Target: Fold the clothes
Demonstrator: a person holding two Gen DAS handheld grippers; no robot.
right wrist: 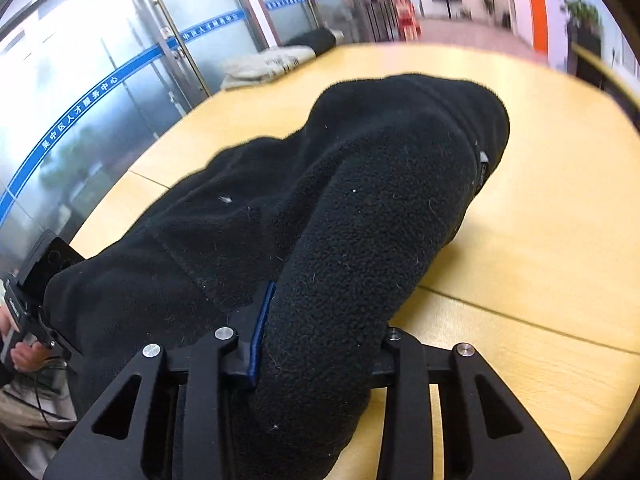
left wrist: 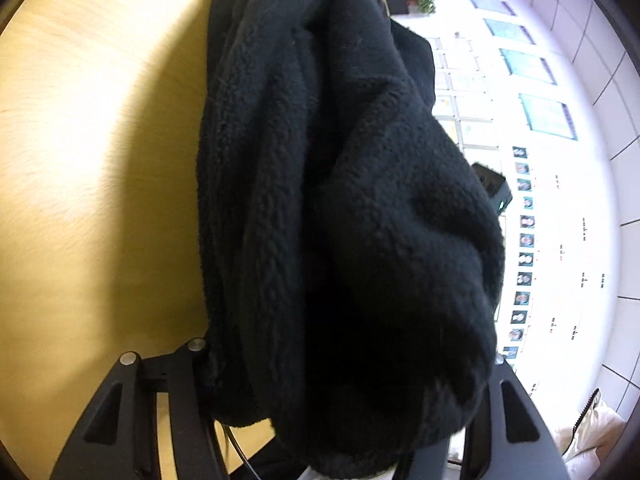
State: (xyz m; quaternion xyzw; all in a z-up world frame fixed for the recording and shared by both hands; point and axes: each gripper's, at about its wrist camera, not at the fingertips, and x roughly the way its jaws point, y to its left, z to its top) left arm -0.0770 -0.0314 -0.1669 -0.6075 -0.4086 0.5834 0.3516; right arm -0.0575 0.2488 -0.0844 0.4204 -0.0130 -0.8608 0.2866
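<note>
1. A black fleece garment [right wrist: 360, 216] is bunched into thick folds and held up between both tools, its far end drooping down onto the pale wooden tabletop [right wrist: 552, 216].
2. The right tool [right wrist: 320, 344] has closed on a fat roll of the fleece: the blue-edged pad of one finger [right wrist: 262, 332] presses into the cloth on one side, while the opposite finger is mostly buried behind the roll.
3. In the left wrist view the left tool [left wrist: 344, 368] is almost wholly covered by the fleece [left wrist: 340, 200]; cloth fills the space between its two black finger frames, so it appears to be gripping the garment, though the fingertips themselves are hidden.
4. That view is tilted, with the tabletop [left wrist: 100, 160] on one side and a white wall of framed notices [left wrist: 548, 116] on the other.
5. At the far tabletop edge in the right wrist view lies a folded beige garment [right wrist: 268, 66], well apart from the fleece, with a dark item just behind it.
6. Glass doors with a blue stripe [right wrist: 120, 76] stand beyond.
</note>
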